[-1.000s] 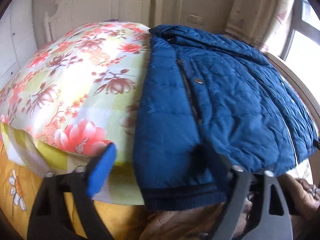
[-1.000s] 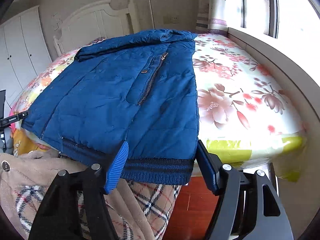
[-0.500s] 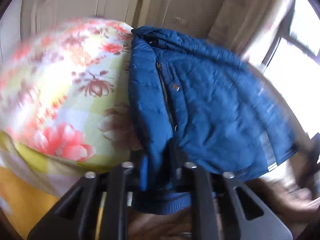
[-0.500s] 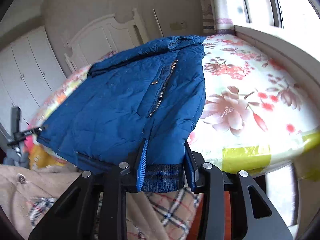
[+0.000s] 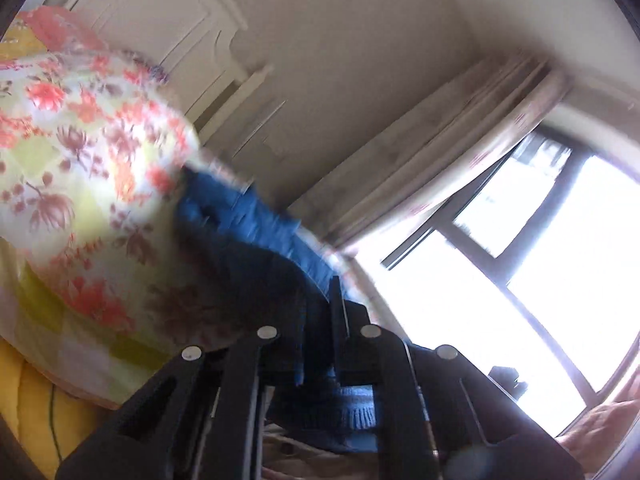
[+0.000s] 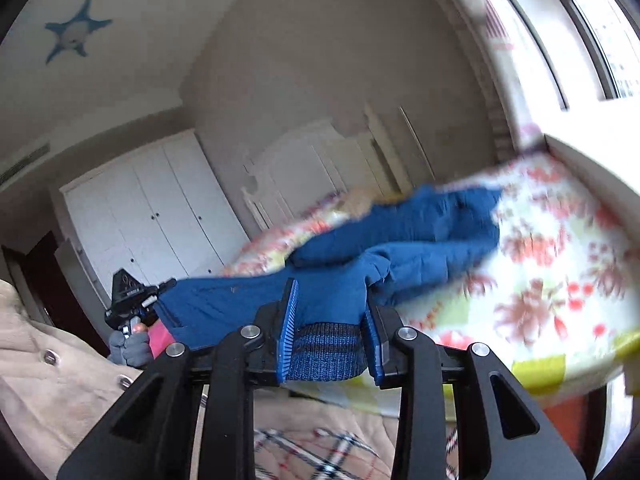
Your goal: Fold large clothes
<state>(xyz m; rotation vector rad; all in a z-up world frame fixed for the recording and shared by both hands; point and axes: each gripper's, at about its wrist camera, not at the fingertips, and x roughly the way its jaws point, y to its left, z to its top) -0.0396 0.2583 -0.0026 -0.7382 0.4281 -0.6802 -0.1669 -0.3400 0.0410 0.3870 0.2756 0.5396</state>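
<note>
A blue quilted jacket (image 6: 420, 236) lies on the flowered bed (image 6: 560, 280), its lower part lifted off the sheet and bunched. My right gripper (image 6: 330, 312) has the striped knit hem (image 6: 324, 352) between its blue pads, and the jaws are still closing on it. In the left wrist view, blurred and tilted, my left gripper (image 5: 320, 312) is shut on the other hem corner of the jacket (image 5: 248, 220). In the right wrist view the left gripper (image 6: 166, 284) shows at far left, held by a gloved hand (image 6: 128, 348).
White wardrobe (image 6: 152, 216) and headboard (image 6: 304, 168) stand behind the bed. A bright window (image 5: 540, 260) with a curtain (image 5: 440, 140) and a ledge (image 6: 580, 152) runs along the bed's right side. A beige coat with plaid lining (image 6: 48, 380) lies below the grippers.
Both grippers went from open around the hem to shut on it, then rose and tipped up. The jacket's lower part came off the bed and bunched toward the collar.
</note>
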